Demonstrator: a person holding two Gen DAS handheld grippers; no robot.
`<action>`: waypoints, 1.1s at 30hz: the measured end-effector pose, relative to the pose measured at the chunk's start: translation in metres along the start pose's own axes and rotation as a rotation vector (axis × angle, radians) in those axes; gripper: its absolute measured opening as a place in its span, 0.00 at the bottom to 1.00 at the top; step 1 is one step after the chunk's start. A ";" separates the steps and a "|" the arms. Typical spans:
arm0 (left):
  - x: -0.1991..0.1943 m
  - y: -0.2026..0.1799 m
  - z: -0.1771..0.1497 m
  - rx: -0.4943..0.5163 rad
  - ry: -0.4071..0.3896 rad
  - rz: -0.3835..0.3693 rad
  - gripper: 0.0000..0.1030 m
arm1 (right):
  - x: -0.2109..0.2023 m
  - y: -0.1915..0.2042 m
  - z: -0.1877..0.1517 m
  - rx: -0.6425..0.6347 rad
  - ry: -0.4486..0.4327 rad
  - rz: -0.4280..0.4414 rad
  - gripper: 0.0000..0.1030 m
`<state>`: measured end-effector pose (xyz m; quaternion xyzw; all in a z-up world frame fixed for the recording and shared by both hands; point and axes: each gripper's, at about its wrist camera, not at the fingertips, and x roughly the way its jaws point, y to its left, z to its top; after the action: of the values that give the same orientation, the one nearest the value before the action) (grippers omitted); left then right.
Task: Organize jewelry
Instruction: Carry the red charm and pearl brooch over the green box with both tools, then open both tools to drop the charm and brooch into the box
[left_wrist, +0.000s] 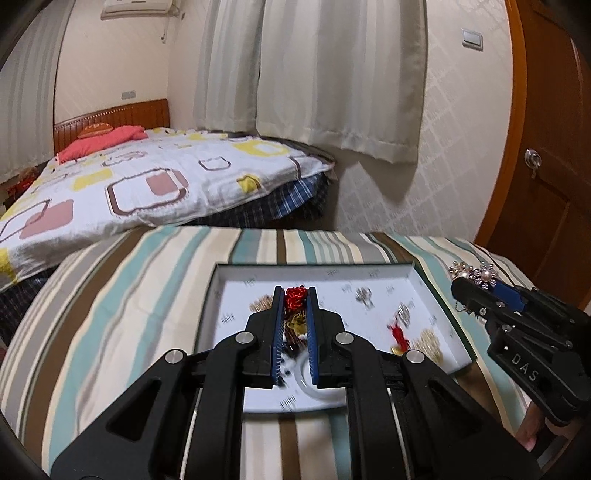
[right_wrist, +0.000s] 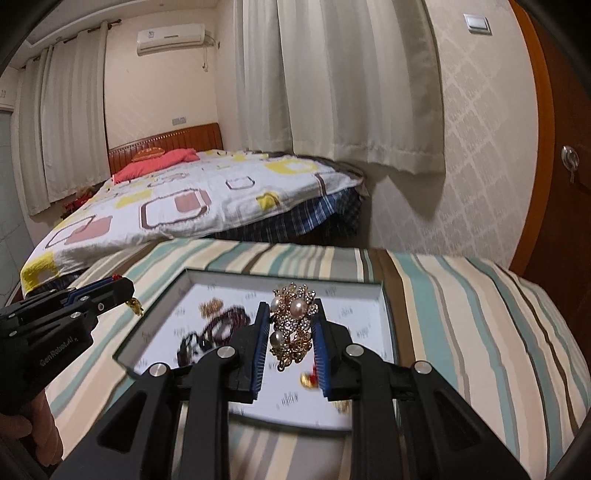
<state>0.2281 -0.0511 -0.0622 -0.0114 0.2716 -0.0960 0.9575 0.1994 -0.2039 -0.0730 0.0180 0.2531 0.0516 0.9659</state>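
Left wrist view: left tool (left_wrist: 295, 295) gripping a red knot ornament (left_wrist: 295, 297), right tool (right_wrist: 290, 314) clasping a pearl brooch (right_wrist: 293, 314), several pieces still lying in the tray (left_wrist: 424, 284).

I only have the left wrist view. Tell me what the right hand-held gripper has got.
Observer: The right hand-held gripper is shut on a gold brooch with pearls and clear stones; a short gold chain dangles below it.
Operator: Say what lies left of it in the tray.
Observer: A dark red bead string, blurred, lies on the tray floor.
Operator: Now report my left hand-held gripper from that side.
Observer: The left hand-held gripper is outside the tray's left rim, over the striped cloth, with a gold piece hanging under its tips.
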 end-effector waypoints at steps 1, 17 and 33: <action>0.002 0.001 0.003 0.000 -0.005 0.003 0.11 | 0.003 0.001 0.004 -0.001 -0.006 0.001 0.22; 0.088 0.030 -0.012 -0.029 0.116 0.054 0.11 | 0.074 0.012 -0.006 0.004 0.067 0.012 0.22; 0.137 0.033 -0.038 -0.022 0.268 0.062 0.11 | 0.122 0.006 -0.036 0.020 0.226 -0.010 0.22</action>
<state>0.3288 -0.0436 -0.1682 -0.0004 0.3983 -0.0639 0.9150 0.2863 -0.1848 -0.1636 0.0204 0.3608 0.0460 0.9313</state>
